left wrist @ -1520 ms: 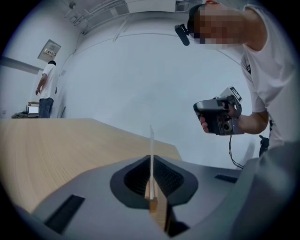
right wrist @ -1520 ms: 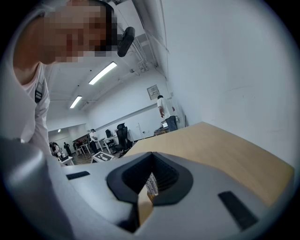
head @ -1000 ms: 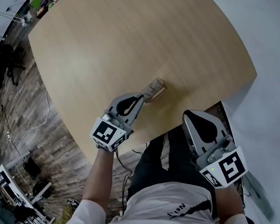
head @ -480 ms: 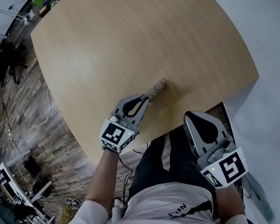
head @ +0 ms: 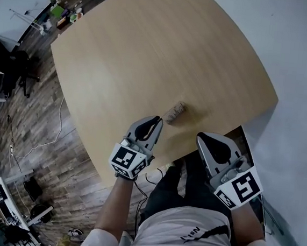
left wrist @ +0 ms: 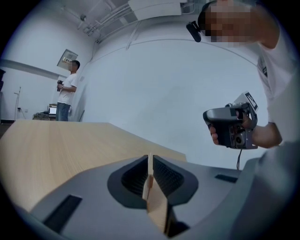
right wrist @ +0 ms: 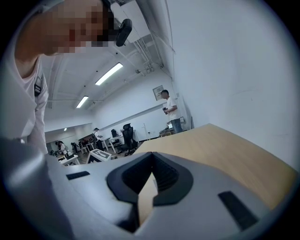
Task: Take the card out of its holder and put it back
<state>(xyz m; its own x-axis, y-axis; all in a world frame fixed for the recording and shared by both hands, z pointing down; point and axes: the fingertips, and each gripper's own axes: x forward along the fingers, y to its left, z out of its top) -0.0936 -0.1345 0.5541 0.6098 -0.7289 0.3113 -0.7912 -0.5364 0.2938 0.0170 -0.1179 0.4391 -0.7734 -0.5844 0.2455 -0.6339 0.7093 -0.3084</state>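
Note:
A small wooden card holder (head: 174,112) stands on the light wooden table (head: 150,49), close to its near edge. My left gripper (head: 157,120) is just short of the holder on the near side and apart from it. In the left gripper view its jaws (left wrist: 150,164) are shut on a thin pale card (left wrist: 150,169), seen edge-on between them. My right gripper (head: 201,138) hangs at the table's near edge, right of the holder. It is shut (right wrist: 151,176) with nothing in it. It also shows in the left gripper view, held in a hand (left wrist: 229,126).
The table's near edge runs just under both grippers, with the person's legs (head: 191,177) below it. A wood floor with cables and office chairs (head: 7,68) lies to the left. A person (left wrist: 68,89) stands beyond the far end of the table.
My left gripper has drawn back from the holder toward the near table edge, so a gap now shows between them. The right gripper has hardly moved.

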